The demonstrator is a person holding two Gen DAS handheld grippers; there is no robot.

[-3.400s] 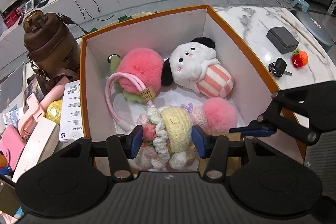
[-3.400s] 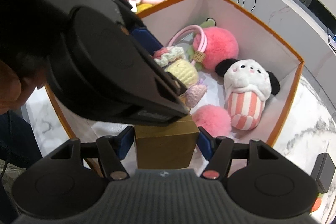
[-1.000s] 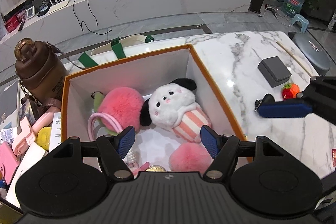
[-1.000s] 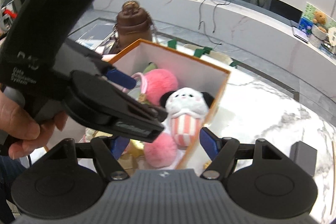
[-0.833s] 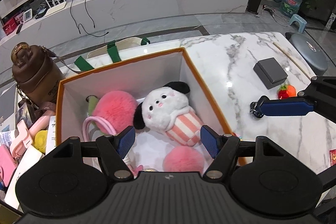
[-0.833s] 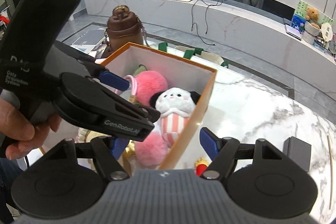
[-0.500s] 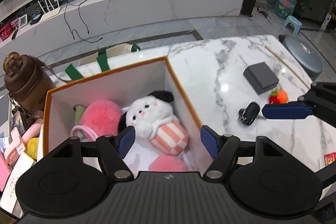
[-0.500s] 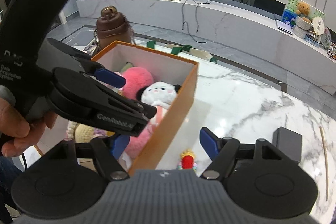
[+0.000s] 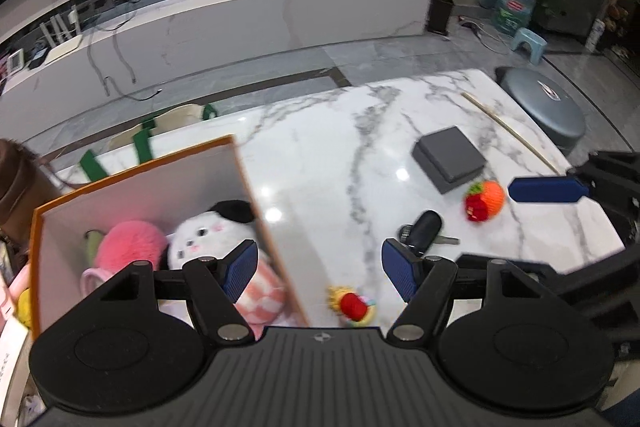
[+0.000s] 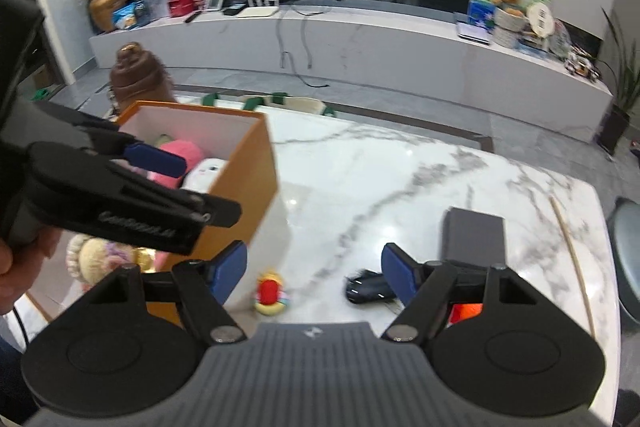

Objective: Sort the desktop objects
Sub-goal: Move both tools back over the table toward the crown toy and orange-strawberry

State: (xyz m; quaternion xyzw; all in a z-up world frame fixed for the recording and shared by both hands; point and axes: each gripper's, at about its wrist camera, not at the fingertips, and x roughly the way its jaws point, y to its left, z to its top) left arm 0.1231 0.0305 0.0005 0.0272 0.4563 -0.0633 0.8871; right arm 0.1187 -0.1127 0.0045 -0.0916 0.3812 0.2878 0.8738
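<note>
An orange box (image 9: 256, 195) (image 10: 256, 163) stands on the white marble table (image 9: 320, 155) and holds a white plush dog (image 9: 204, 235), a pink pompom (image 9: 128, 243) and other soft toys. My left gripper (image 9: 319, 269) is open and empty above the box's right wall. My right gripper (image 10: 314, 273) is open and empty above the table. On the table lie a small red and yellow toy (image 9: 352, 305) (image 10: 270, 293), a black key fob (image 9: 424, 231) (image 10: 368, 289), a knitted strawberry (image 9: 484, 201) and a grey box (image 9: 448, 159) (image 10: 474, 233).
A brown bottle bag (image 10: 138, 77) stands behind the orange box. A thin wooden stick (image 9: 508, 131) lies near the table's far right edge. A grey round stool (image 9: 548, 107) stands beyond that edge. Pink and yellow items (image 9: 20, 291) lie left of the box.
Both grippers have let go of their toys into the box, lifted out and swung right over the table. The loose items on the table have come into view.
</note>
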